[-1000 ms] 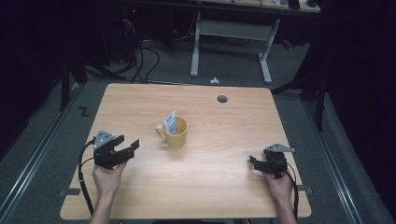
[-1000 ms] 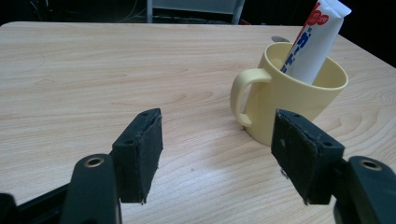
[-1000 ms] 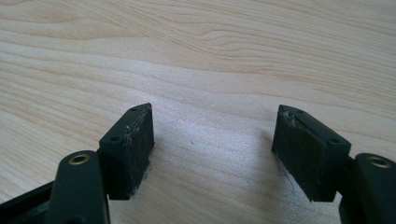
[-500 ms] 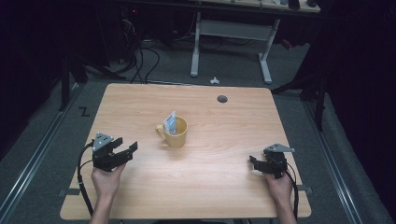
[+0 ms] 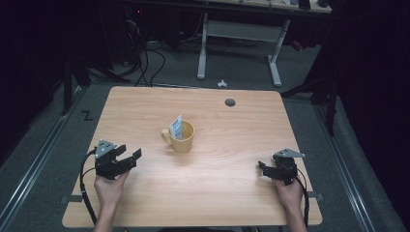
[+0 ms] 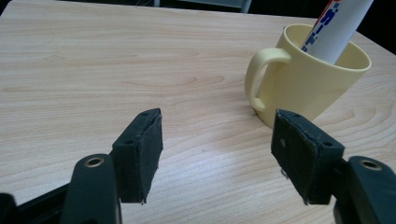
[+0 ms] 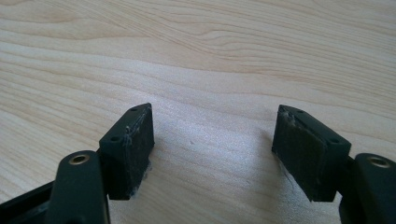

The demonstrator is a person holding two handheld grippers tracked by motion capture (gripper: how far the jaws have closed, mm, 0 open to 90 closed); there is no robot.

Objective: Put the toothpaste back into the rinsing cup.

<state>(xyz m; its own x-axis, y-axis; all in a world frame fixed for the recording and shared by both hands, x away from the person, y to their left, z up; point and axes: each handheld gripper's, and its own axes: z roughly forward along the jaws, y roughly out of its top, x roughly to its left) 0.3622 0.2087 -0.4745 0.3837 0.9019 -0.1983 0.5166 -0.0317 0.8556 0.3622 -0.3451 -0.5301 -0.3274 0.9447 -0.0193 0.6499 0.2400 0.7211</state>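
A pale yellow mug (image 5: 181, 137) stands upright near the middle of the wooden table (image 5: 232, 203), handle to the left. A white tube with blue and red print (image 5: 176, 127) leans inside it, sticking out over the rim. In the left gripper view the mug (image 6: 308, 77) and tube (image 6: 337, 25) sit ahead and to the right. My left gripper (image 5: 131, 157) is open at the table's front left, apart from the mug, holding nothing. At the front right my right gripper (image 5: 261, 167) is open just above bare wood (image 7: 210, 140).
A round dark cable hole (image 5: 230, 102) sits near the table's far edge. Beyond the table stand a white desk frame (image 5: 239, 43) and loose cables (image 5: 145, 58) on the grey floor. A small white object (image 5: 222, 83) lies on the floor behind the table.
My left gripper has drifted slightly lower and closer to the person. The right gripper and the mug have stayed put.
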